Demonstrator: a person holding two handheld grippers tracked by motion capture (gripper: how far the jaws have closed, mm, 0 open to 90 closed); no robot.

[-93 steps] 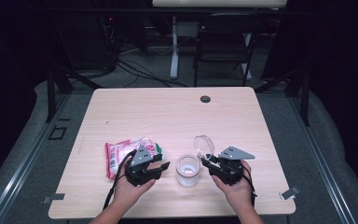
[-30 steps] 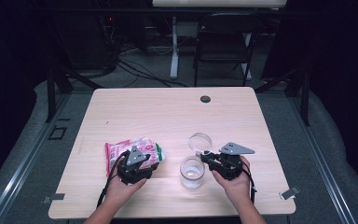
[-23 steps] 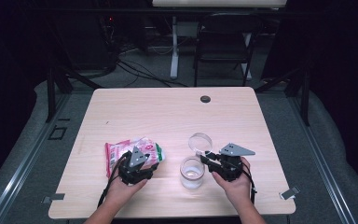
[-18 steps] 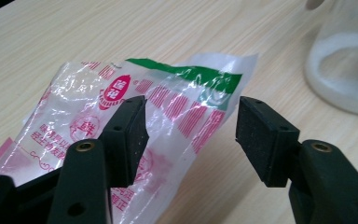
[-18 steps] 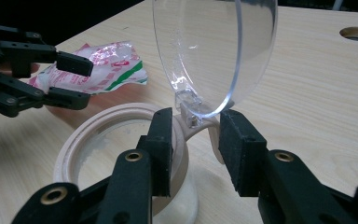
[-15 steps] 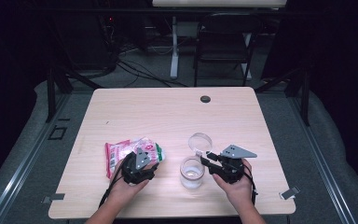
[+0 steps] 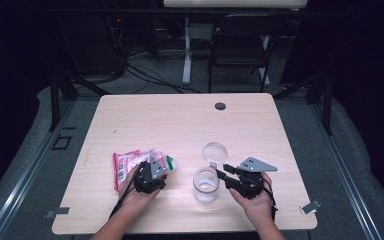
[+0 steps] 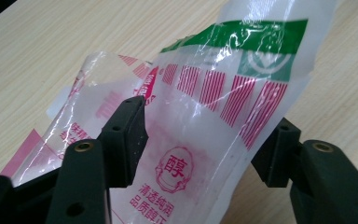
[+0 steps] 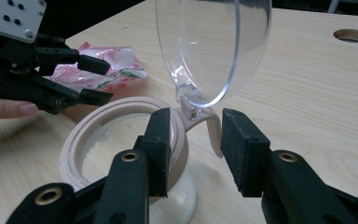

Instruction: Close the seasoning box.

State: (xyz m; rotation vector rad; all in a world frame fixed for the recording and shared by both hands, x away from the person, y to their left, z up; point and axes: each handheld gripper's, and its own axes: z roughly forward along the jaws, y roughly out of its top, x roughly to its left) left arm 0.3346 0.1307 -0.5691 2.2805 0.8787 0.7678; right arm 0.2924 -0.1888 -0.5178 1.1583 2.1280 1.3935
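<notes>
The clear jar (image 7: 206,184) stands on the table (image 7: 190,125) near its front edge, between the two hands, its hinged transparent lid (image 9: 213,46) swung up and open and a pale ring (image 9: 121,140) around its mouth. White powder or granules lie on the jar's bottom, as far as the right gripper view shows; how full the jar is cannot be made out. The right gripper (image 9: 193,140) sits just beside the jar at the hinge side, its jaws part open and astride the lid's curved hinge arm, the pads not pressing on it; these jaws have just been opening. Left of the jar lies the plastic bag (image 7: 140,162), printed in red and green, partly crumpled. The left gripper (image 8: 205,140) is down over the bag with the film standing between its wide-parted jaws; whether the pads touch the film is hard to tell, and no firm pinch is seen. These jaws too have just been opening. As a judgement, the jar is opened and ready, while the bag is not yet lifted or brought over the mouth, so the pouring of its contents appears to remain. The bag's lower part is cut off by the jaws in the left gripper view, its opening is hidden, and its printed characters are only partly legible.
</notes>
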